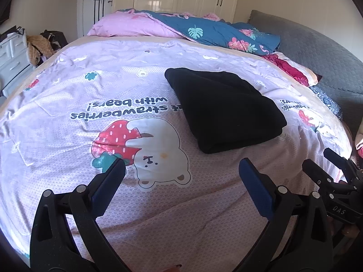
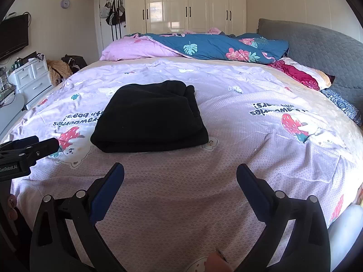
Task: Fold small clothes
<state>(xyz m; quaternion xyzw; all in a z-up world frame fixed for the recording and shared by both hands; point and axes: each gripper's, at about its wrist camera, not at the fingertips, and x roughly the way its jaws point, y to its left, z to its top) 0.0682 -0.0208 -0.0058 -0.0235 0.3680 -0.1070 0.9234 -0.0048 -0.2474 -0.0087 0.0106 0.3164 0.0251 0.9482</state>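
item: folded black fabric garment (image 1: 223, 110), a compact rectangular bundle with stacked layers showing at its near edge, lay flat on the lilac bedspread printed with bears and strawberries (image 1: 68, 104), roughly mid-bed.

left gripper (image 1: 181, 170), black frame with blue-padded fingers: jaws spread wide apart, holding nothing, hovered over the bedspread near the bed's front edge. garment lay ahead of it and to its right, apart from both fingers.

right gripper (image 2: 180, 173), same build: jaws likewise spread, holding nothing. garment (image 2: 149, 117) lay ahead and slightly left, apart from the fingertips.

the two grippers sat side by side, each visible at the edge of the other's view.

background: pink pillow (image 2: 133, 49), teal floral quilt (image 2: 215, 46), grey quilted headboard (image 2: 317, 52), cream wardrobe doors (image 2: 188, 4).
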